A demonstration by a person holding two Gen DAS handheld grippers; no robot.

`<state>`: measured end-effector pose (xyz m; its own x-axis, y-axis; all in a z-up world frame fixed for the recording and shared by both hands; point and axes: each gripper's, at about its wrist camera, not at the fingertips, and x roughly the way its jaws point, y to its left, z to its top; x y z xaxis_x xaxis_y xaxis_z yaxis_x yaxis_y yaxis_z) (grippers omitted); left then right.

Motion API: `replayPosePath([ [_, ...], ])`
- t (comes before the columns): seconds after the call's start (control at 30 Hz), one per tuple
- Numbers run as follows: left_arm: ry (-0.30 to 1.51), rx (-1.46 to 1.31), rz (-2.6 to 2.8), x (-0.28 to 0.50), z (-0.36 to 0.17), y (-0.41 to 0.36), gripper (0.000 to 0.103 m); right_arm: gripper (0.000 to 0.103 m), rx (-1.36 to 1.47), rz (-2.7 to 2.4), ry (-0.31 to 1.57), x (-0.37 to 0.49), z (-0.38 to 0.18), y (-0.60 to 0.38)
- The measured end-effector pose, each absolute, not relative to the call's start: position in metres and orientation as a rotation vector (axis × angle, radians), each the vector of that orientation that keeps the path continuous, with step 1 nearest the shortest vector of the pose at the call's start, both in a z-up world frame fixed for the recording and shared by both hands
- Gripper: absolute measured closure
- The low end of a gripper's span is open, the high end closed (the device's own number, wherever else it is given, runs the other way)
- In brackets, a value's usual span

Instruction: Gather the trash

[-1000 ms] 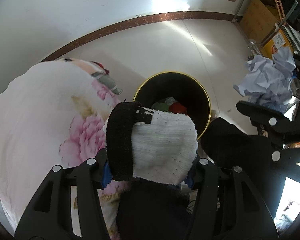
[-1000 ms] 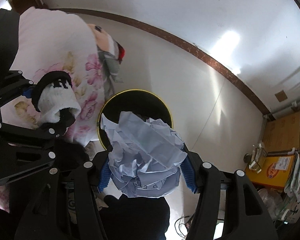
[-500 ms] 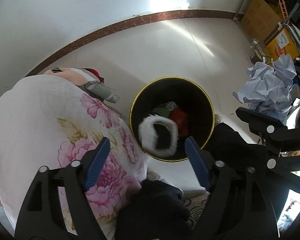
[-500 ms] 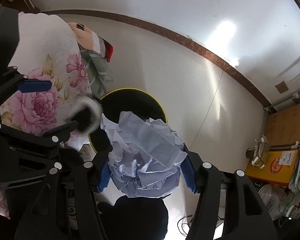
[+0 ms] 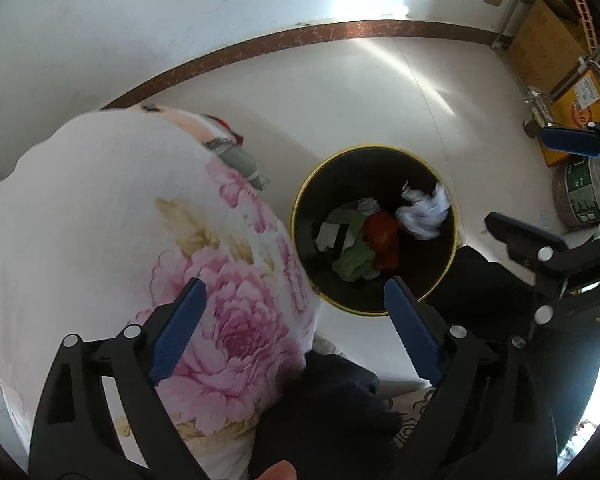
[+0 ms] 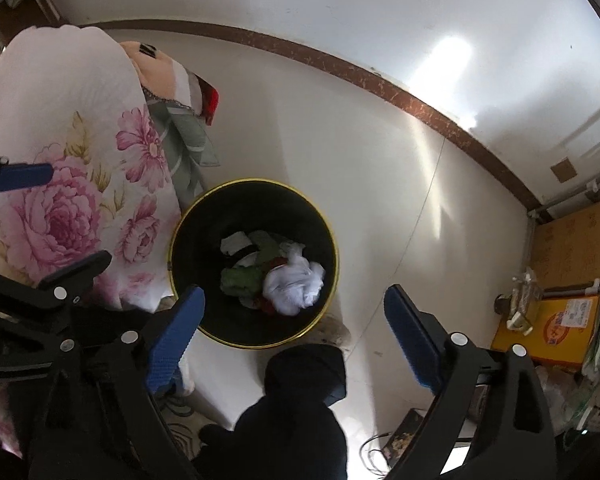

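**Both grippers empty above the waste bin**

While both grippers point steeply down at the floor, the left gripper (image 5: 296,320) and the right gripper (image 6: 294,316) each stand with blue pads spread wide and nothing between them; the jaws of both have just been opening. The round black waste bin (image 5: 452,216), edged with a yellow rim, sits on the pale floor right of centre in the left wrist view and just left of centre in the right wrist view (image 6: 332,240). Inside it lies the crumpled white paper (image 6: 296,286), resting against the right-hand inner wall in the left wrist view (image 5: 424,212), next to a red scrap (image 5: 384,240), a green scrap (image 5: 354,260) and a white-and-black sock (image 5: 334,236). A floral quilt (image 5: 120,240) with pink peonies fills the left of both views and reaches the bin's left edge. A dark-clad knee or leg of the person (image 6: 304,376) shows at the lower centre, just below the bin. Cardboard boxes (image 6: 572,240) and a yellow carton (image 6: 548,328) stand at the right edge by the wall. In the left wrist view the right gripper's fingers (image 5: 520,232) enter from the right; in the right wrist view the left gripper's blue pad (image 6: 24,176) shows over the quilt at the left.
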<state>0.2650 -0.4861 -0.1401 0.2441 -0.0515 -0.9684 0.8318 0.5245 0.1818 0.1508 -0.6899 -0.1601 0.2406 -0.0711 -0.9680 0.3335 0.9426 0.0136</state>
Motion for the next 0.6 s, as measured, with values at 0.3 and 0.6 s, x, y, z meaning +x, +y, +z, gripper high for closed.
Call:
replayPosePath([
  [0.3,1.171,0.850,-0.715,0.257,-0.148,-0.475,0.015,0.013,0.272,-0.343,1.293,0.141,-0.170,-0.686],
  [0.6,1.192,0.861,-0.721,0.249,-0.153,-0.468,0.015,0.012,0.267,-0.365,1.278,0.127,-0.163,-0.676],
])
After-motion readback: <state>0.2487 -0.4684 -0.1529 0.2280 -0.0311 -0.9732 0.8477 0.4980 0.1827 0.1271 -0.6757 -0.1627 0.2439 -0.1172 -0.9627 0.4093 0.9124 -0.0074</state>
